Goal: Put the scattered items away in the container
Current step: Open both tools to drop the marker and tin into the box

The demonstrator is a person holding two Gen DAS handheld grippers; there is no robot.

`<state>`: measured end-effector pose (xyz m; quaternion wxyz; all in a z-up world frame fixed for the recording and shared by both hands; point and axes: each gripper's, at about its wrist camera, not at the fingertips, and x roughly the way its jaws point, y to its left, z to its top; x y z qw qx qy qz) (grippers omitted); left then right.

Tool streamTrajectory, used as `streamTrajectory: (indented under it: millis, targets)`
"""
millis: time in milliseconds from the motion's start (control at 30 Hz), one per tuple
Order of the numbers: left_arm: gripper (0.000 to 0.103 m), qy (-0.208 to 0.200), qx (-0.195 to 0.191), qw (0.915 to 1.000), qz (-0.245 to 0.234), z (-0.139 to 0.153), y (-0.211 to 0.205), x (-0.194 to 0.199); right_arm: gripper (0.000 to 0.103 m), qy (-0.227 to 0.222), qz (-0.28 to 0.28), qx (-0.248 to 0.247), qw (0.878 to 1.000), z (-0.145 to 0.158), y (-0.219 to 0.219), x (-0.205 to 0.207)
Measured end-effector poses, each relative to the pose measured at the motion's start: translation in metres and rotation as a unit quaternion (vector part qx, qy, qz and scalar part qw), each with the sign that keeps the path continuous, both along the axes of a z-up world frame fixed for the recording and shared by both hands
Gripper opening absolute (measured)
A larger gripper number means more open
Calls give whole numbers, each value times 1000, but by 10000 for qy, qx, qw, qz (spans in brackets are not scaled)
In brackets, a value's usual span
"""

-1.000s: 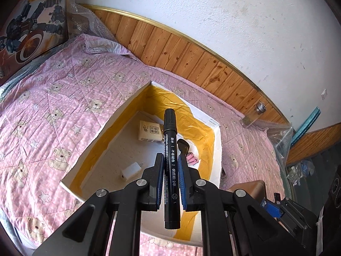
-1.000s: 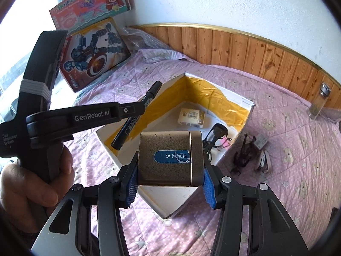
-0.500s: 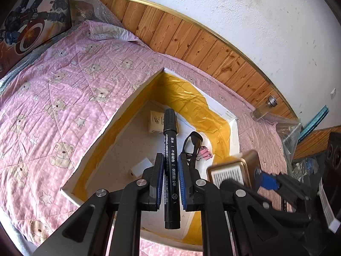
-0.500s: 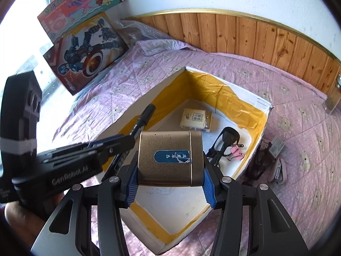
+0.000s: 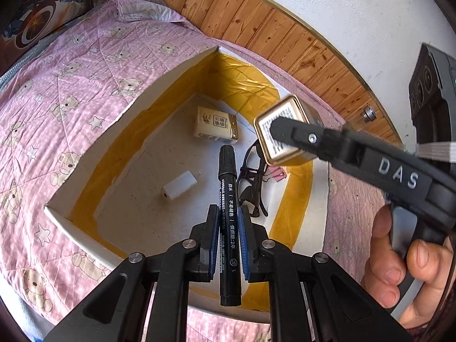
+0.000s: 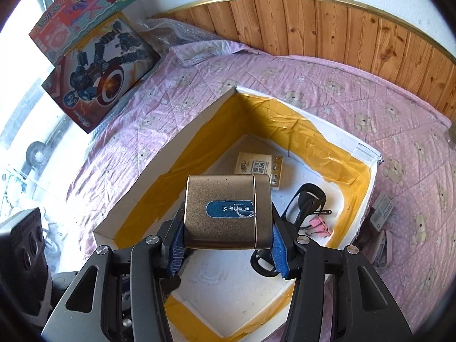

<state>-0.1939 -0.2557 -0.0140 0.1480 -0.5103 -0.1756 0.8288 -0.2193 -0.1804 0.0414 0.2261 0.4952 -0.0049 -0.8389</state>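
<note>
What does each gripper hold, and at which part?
Left gripper: black marker, gripped on its lower barrel. Right gripper: bronze tin, gripped on its two sides.

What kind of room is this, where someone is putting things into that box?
Most likely a bedroom or a child's room at home. The white box sits on a pink quilt printed with teddy bears, wooden panelling lines the white wall, and toy boxes lean in the corner.

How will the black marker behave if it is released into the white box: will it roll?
The black marker is round and smooth, so it probably rolls on the white box floor. It looks stiff and light, held straight by the left hand-held gripper.
</note>
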Motion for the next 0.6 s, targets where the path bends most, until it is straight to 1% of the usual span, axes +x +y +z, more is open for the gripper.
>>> streamTrajectory:
  millis: [167, 267, 433, 567, 600]
  targets:
    - [14, -176, -89, 9997, -133, -9, 15, -1, 53, -159, 95, 116, 9998, -9, -11, -11]
    - [14, -211, -125, 9996, -151, -12, 19, -2, 53, -272, 82, 154, 9995, -15, -14, -18]
    - [14, -285, -67, 9995, -104, -14, 19, -6, 53, -390, 61, 256, 9989, -21, -17, -25]
    - [14, -355, -6, 9994, -36, -16, 17, -11, 54, -493, 37, 239, 9985, -27, -17, -33]
    - [16, -388, 2, 9992, -17, -17, 17, -13, 54, -532, 34, 248, 9983, -29, -17, -34]
